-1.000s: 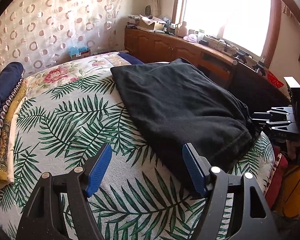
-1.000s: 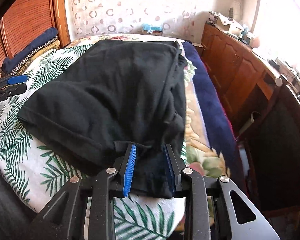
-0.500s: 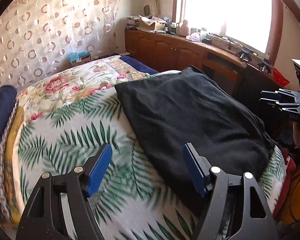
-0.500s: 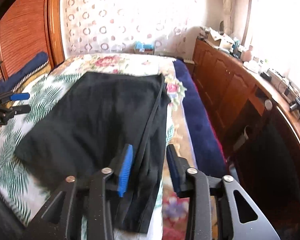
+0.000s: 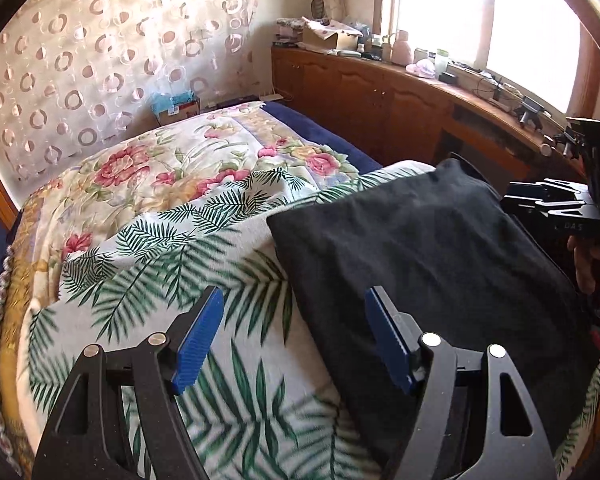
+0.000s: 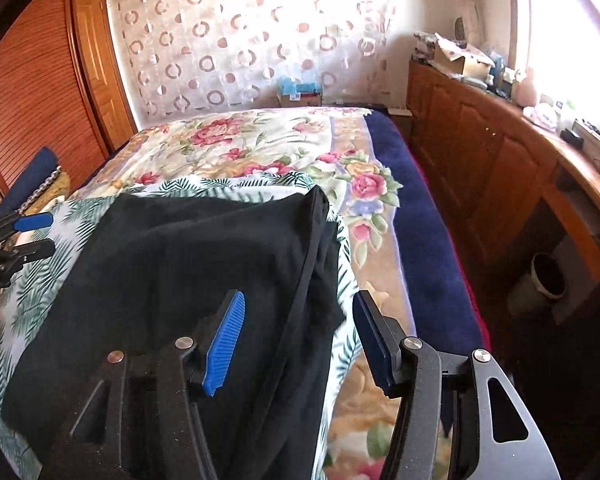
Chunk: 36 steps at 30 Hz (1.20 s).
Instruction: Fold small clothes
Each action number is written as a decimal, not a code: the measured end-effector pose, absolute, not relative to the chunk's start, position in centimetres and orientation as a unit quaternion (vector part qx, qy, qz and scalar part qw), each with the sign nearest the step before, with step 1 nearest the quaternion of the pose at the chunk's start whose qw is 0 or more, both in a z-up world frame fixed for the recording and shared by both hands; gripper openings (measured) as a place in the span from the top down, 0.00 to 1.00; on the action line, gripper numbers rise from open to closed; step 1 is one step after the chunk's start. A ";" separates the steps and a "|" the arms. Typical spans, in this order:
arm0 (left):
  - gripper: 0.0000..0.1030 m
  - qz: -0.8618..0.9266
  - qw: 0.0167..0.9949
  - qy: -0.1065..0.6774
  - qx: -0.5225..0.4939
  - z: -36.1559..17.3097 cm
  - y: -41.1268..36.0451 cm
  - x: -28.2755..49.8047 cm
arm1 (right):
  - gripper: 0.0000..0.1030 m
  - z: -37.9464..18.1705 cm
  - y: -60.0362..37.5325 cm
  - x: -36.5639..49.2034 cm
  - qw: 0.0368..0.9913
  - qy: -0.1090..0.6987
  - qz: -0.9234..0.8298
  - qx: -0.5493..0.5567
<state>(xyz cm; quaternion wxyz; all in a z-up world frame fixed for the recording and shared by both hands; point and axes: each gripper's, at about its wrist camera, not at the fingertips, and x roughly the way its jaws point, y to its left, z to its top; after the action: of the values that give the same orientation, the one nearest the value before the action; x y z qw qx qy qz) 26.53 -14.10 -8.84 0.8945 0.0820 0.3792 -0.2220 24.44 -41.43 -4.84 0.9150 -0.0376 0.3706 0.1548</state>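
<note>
Black cloth fills the right half of the left wrist view: a folded black garment (image 5: 432, 264) lies flat on a palm-leaf sheet (image 5: 204, 264), which covers part of a floral blanket (image 5: 168, 168) on the bed. The left gripper (image 5: 294, 340) stands wide with nothing between its blue pads; its right finger hangs over the garment's near left edge, its left finger over bare leaf print. Whether either finger touches the fabric cannot be told. Far to the right, past the garment's other side, the right gripper (image 5: 556, 208) shows edge-on, a hand (image 5: 584, 264) below it. Behind runs a wooden cabinet (image 5: 380, 96) under a bright window.

From the right wrist view, the same garment (image 6: 172, 280) spreads ahead and to the left of the right gripper (image 6: 298, 340). Its jaws have just been opening and now stand about half wide; the garment's doubled right edge runs up between them, pressed by neither pad. The left pad is over black cloth, the right pad over the floral blanket (image 6: 260, 148). At the far left edge sits the left gripper (image 6: 34, 232), beyond the garment's opposite side, jaws apart.
</note>
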 end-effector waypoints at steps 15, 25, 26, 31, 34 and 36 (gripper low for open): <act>0.39 -0.249 0.876 0.408 0.062 -10.5 -16.6 31.9 | 0.43 -5.4 -40.5 28.8 0.899 0.398 0.181 -0.013; 0.49 -0.269 0.868 0.415 0.047 -11.4 -16.9 32.6 | 0.54 -6.0 -39.8 30.4 0.897 0.399 0.190 -0.009; 0.49 -0.271 0.867 0.415 0.046 -11.4 -17.0 32.7 | 0.54 -6.1 -39.6 30.5 0.896 0.402 0.189 -0.011; 0.89 -0.282 0.863 0.416 0.041 -11.3 -17.0 33.1 | 0.58 -6.3 -39.2 30.8 0.895 0.407 0.181 -0.019; 0.93 -0.289 0.863 0.413 0.027 -10.5 -16.8 32.7 | 0.92 -5.8 -39.3 30.3 0.899 0.396 0.184 -0.026; 0.93 -0.295 0.871 0.390 0.032 -9.2 -16.8 31.6 | 0.92 -5.0 -39.4 29.5 0.907 0.376 0.187 -0.022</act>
<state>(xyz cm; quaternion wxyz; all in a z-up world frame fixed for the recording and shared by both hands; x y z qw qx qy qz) 31.61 -16.83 -9.24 0.8714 0.0315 0.3905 -0.2954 29.45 -39.37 -4.97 0.9072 -0.0218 0.3759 0.1874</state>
